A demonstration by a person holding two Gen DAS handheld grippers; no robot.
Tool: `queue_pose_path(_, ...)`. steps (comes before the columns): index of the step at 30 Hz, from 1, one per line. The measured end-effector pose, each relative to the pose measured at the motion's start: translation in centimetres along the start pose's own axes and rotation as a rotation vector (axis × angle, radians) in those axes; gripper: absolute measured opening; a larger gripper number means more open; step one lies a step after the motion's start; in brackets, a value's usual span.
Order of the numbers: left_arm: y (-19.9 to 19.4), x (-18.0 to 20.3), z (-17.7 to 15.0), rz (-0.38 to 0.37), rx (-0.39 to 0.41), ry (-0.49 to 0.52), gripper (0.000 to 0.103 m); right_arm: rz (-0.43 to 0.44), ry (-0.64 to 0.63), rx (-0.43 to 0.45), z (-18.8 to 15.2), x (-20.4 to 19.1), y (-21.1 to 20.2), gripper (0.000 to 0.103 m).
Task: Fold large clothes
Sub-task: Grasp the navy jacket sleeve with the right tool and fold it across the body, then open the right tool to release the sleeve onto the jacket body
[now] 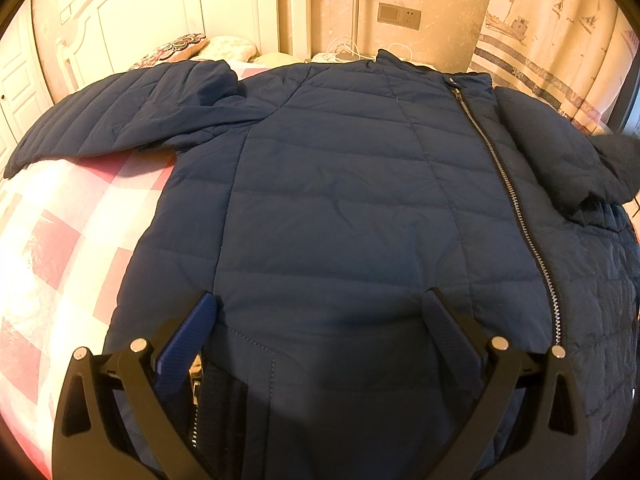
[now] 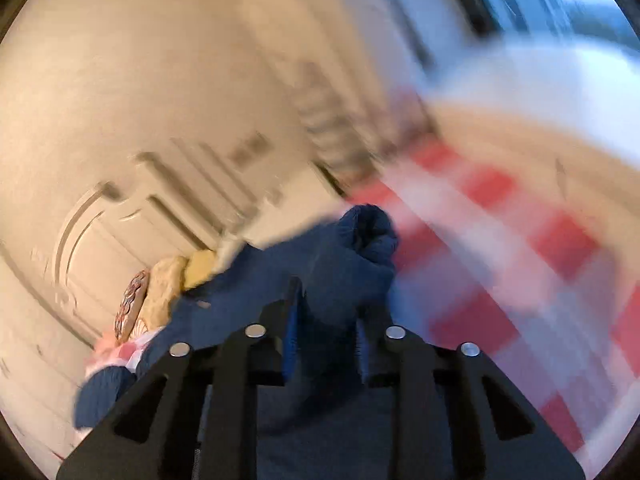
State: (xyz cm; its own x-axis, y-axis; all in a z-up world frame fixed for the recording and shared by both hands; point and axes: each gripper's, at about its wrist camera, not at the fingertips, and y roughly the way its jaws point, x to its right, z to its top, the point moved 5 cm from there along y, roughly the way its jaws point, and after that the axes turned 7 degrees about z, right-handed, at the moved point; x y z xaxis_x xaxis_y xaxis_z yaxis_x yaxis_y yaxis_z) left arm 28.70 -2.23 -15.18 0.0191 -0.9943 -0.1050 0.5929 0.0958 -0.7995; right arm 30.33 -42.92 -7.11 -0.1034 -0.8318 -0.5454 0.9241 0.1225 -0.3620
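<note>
Nearest item: your left gripper [image 1: 318, 312], jaws spread wide over the lower hem of the jacket [image 1: 340, 184], pads not pressing on it; nothing held.

Jacket: navy, quilted, laid flat front-up on the bed. Zipper [image 1: 504, 184] closed, running on a diagonal from the collar down to the hem. One sleeve [image 1: 120, 120] stretched out to the left across the bedding. The other sleeve [image 2: 340, 256] bunched and lifted.

Your right gripper [image 2: 326, 328]: jaws drawn close together, clamped on that bunched sleeve fabric; the view is blurred.

Bedcover [image 1: 60, 248]: pink-and-white check, under the jacket.

Pillows [image 1: 192, 46]: at the head of the bed, beyond the left sleeve.

Headboard [image 1: 168, 8]: white, panelled.

Wall socket [image 1: 399, 16]: on the wall behind the collar.
</note>
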Motion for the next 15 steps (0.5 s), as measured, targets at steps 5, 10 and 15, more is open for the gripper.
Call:
queue_pose_path(5,0.0,-0.1,0.0,-0.005,0.002,-0.004,0.101,0.258,-0.328,-0.194,-4.0,-15.2,4.8,0.034)
queue_pose_path(10,-0.2,-0.3,0.0,-0.023,0.005,-0.016,0.101,0.482,-0.489,-0.316,-9.3,-23.0,4.2,0.080)
queue_pose_path(15,-0.1,-0.3,0.1,-0.030,0.008,-0.023,0.101,0.263,-0.510,-0.172,-7.0,-17.2,1.2,0.080)
